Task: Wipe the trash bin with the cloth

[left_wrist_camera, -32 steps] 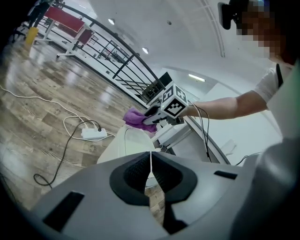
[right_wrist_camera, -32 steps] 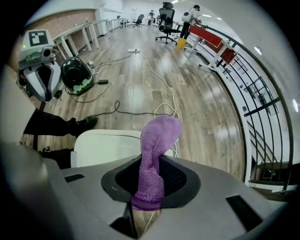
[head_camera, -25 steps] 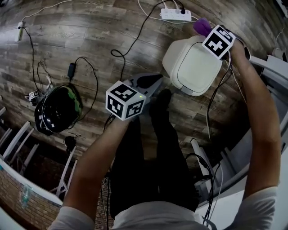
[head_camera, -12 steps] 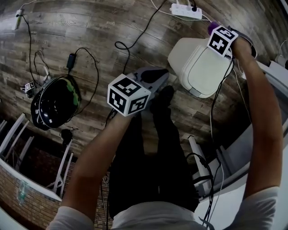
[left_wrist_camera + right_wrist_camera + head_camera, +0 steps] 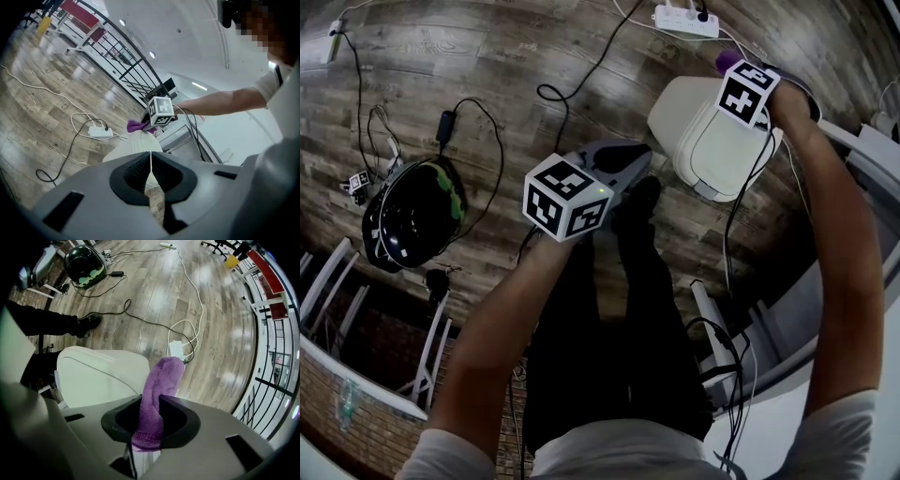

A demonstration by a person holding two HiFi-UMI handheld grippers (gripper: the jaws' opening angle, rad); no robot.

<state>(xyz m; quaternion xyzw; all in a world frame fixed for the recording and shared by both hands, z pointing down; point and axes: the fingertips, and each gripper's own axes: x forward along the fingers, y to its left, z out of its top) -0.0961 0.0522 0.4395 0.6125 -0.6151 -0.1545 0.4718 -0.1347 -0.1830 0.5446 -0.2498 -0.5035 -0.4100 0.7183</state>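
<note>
Holding the purple cloth [image 5: 157,394] in my right gripper [image 5: 149,416], I have the jaws clamped on its lower end, and the free end sticks out ahead of them as a thick roll. The roll runs just beside the right edge of the cream trash bin [image 5: 98,376], at the lid's far corner; I cannot tell whether it presses on the plastic. The bin stands on the wooden plank floor [image 5: 516,56], just right of my shoe [image 5: 639,202], with its smooth lid facing up and its rounded front edge towards me.

My left gripper [image 5: 151,176] hangs apart from the bin, above my feet, aimed at the bin's near side. Its jaws are pressed together to a thin line with nothing between them.

Past the bin's far edge lies a white power strip [image 5: 686,19], with its white cord looping on the boards near the cloth's tip. A black cable [image 5: 572,84] curls across the floor to the bin's left, and a black helmet [image 5: 412,216] sits well apart beyond it. White furniture [image 5: 872,155] stands close on the bin's right side, so room is tight there, while the floor beyond the strip lies bare up to a black railing [image 5: 276,376]
</note>
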